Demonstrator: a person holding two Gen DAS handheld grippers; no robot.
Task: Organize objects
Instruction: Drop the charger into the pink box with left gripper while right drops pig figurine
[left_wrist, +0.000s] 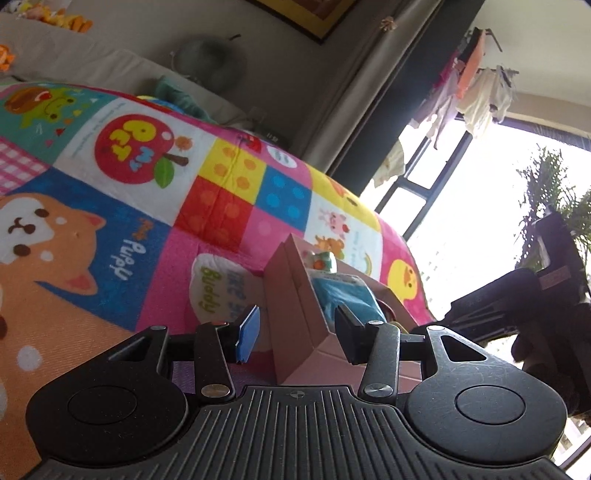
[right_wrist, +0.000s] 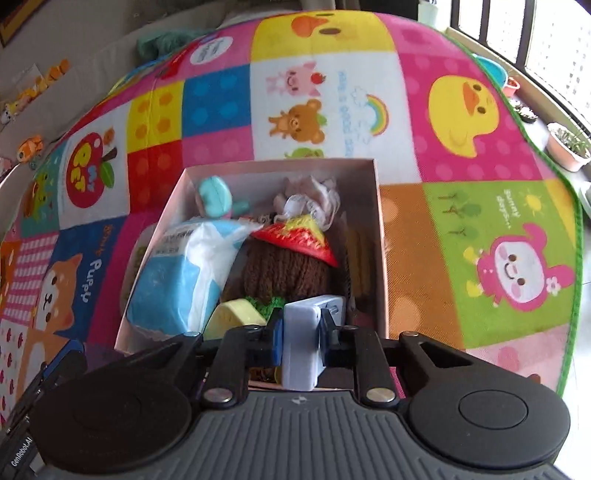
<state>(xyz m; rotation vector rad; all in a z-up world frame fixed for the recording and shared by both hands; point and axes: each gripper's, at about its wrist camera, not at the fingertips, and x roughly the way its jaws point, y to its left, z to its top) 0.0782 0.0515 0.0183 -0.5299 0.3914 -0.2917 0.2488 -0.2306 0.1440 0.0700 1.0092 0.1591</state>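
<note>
Play mat (right_wrist: 424, 206): a big patchwork of cartoon squares is covering the floor, soft and a little springy by the look of it, and the whole job is sitting on top of it.

Pink box (right_wrist: 380, 236): an open cardboard box is resting on the mat, thin-walled and probably light, so I'm guessing it is sliding easily if nudged; its near wall is the sensible place to steady it.

Left gripper (left_wrist: 295, 334): it is straddling the box's near corner (left_wrist: 291, 314), 1 finger outside, 1 inside; the jaws are standing apart and I cannot see the pads pressing the card.

Blue tissue pack (right_wrist: 177, 284): it is filling the left side of the box, soft and crinkly, squashing rather than breaking.

Knitted brown toy (right_wrist: 288, 269): woolly, with a red and yellow cap, it is lying mid-box, soft enough to give under anything dropped on it.

Right gripper (right_wrist: 300, 334): it is hovering over the near end of the box, clenched on the white block.

White block (right_wrist: 301, 332): a small pale plastic case, rigid and smooth, likely light and a touch slippery; the pads are pinching its 2 flat sides, which looks the right hold. It is hanging just above the box's contents, beside the yellow piece (right_wrist: 236, 317).

Crumpled wrapper (right_wrist: 314, 203): flimsy, weightless-looking, lying at the far end of the box.
</note>
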